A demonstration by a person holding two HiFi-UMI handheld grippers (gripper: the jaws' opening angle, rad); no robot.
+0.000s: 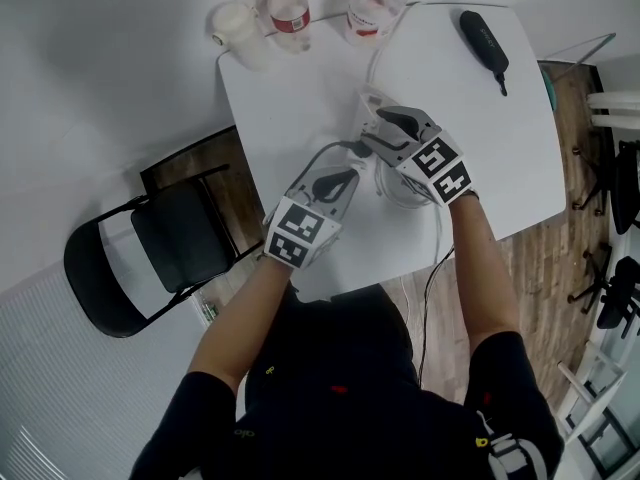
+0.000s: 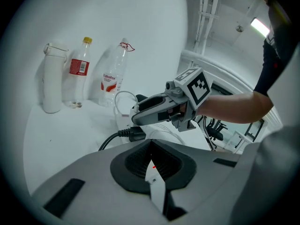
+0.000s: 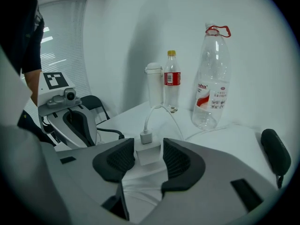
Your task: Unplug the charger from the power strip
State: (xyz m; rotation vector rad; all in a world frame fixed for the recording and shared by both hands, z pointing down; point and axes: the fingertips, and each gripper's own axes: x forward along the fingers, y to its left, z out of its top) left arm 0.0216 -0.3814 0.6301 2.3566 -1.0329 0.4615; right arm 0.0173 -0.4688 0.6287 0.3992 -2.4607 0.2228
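In the right gripper view a white charger cube (image 3: 149, 157) stands between the dark pads of my right gripper (image 3: 149, 149). Thin gaps show on both sides, so the jaws are open around it. A white USB cable (image 3: 151, 116) rises from its top. The charger sits on a white body (image 3: 138, 185), apparently the power strip. In the head view my right gripper (image 1: 385, 126) reaches over this spot. My left gripper (image 1: 338, 176) sits just left of it, near a black cord end (image 2: 133, 134). Its pads (image 2: 136, 161) meet at the tip (image 2: 151, 146), with nothing visibly held.
At the table's back stand a white flask (image 1: 235, 30), a small red-labelled bottle (image 1: 288, 10) and a large clear bottle (image 1: 375, 3). A black oblong object (image 1: 483, 40) lies back right. A black folding chair (image 1: 150, 258) stands left of the table. Loose white cable (image 1: 405, 190) lies by the right gripper.
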